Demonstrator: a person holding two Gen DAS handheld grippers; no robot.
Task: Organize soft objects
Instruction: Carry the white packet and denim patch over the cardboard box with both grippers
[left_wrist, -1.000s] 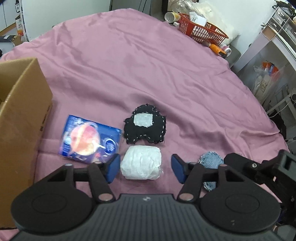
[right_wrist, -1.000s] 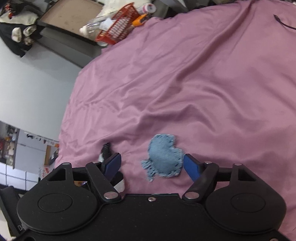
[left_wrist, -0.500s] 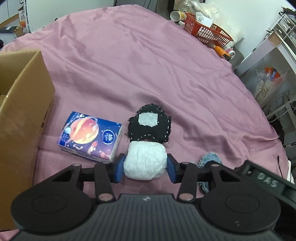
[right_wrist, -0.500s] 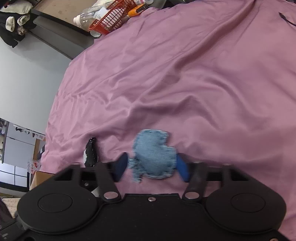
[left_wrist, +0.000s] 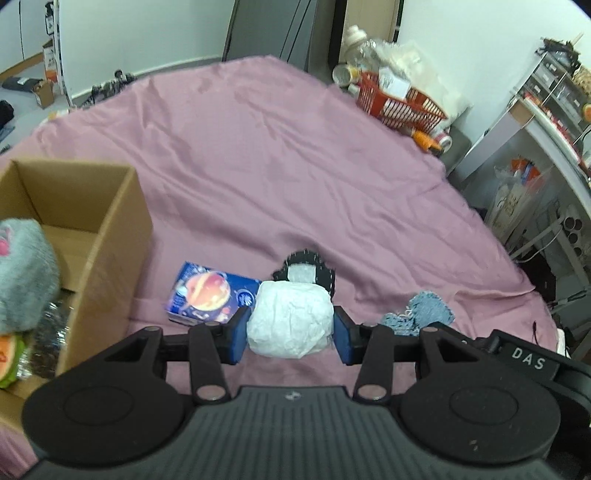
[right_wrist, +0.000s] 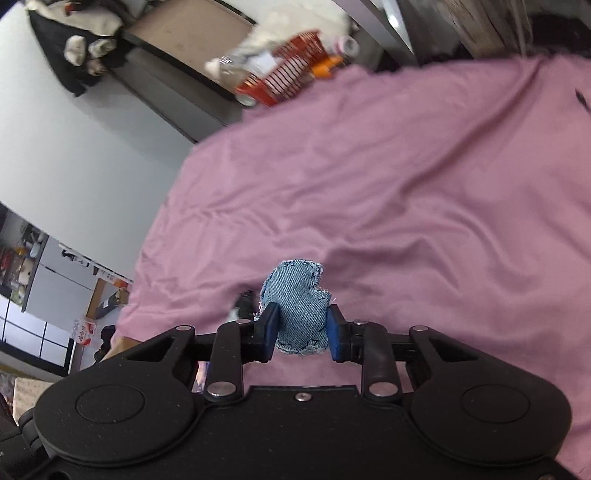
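In the left wrist view, a white crumpled bundle (left_wrist: 289, 318) is clamped between the blue pads of the left gripper (left_wrist: 290, 334), presumably for carrying to the open cardboard box (left_wrist: 110, 236) at left, where a grey plush (left_wrist: 22, 273) is already kept. On the pink sheet (left_wrist: 258, 166) one tissue pack (left_wrist: 210, 293) and one black patch (left_wrist: 306, 271) are left

In the right wrist view, one denim pouch (right_wrist: 299, 308) is squeezed by the right gripper (right_wrist: 300, 332), whose jaws are closing on it, likely for the same box
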